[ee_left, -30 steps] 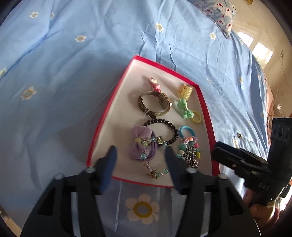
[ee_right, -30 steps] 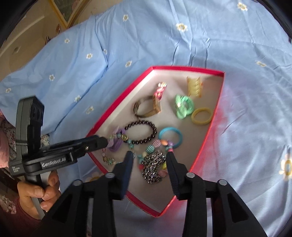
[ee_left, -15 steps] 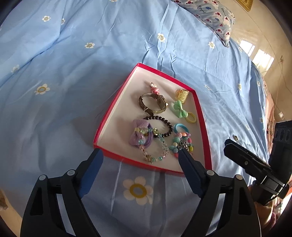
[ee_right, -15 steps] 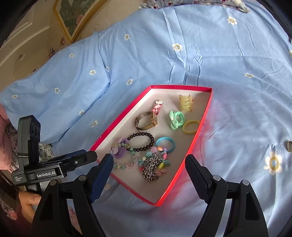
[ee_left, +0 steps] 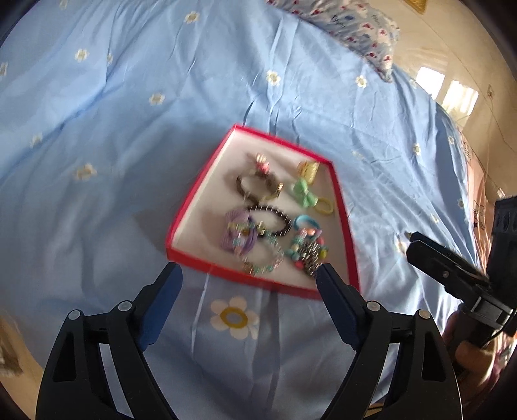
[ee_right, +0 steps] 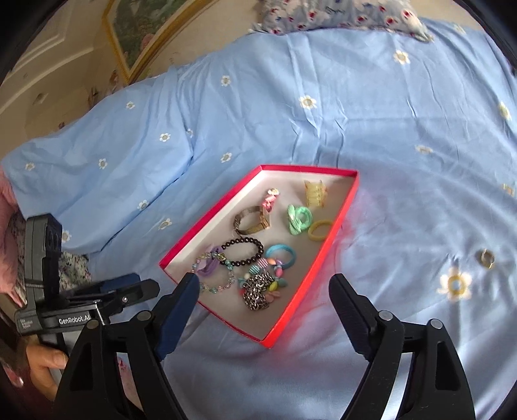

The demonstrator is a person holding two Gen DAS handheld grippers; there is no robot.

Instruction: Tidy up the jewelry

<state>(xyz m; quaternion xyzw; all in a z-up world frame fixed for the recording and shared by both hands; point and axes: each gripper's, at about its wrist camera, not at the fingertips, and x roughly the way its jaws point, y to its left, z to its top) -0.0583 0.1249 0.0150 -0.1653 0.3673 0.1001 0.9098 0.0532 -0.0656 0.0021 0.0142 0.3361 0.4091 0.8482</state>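
1. Red-rimmed tray (ee_right: 339, 213), lying on the blue daisy-print bedspread (ee_right: 323, 113), holds the jewelry: black bead bracelet (ee_right: 244, 252), silver chain (ee_right: 258, 292), green bow (ee_right: 299, 218), yellow ring-band (ee_right: 320, 230).
2. Small metal ring (ee_right: 485, 258) lies on the bedspread, right of the tray, well apart.
3. Right tool (ee_right: 265, 290): jaws opening, wide, nothing between them.
4. Left tool (ee_left: 248, 278): jaws wide apart, empty; its body reads "GenRobot.AI".
5. Patterned pillow (ee_right: 339, 16) at far edge.

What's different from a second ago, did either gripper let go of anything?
Both grippers backed up and away from the red tray. The left gripper opened off the purple bow; the right gripper is opening off the silver chain. Both are empty. The jewelry stays in the tray.
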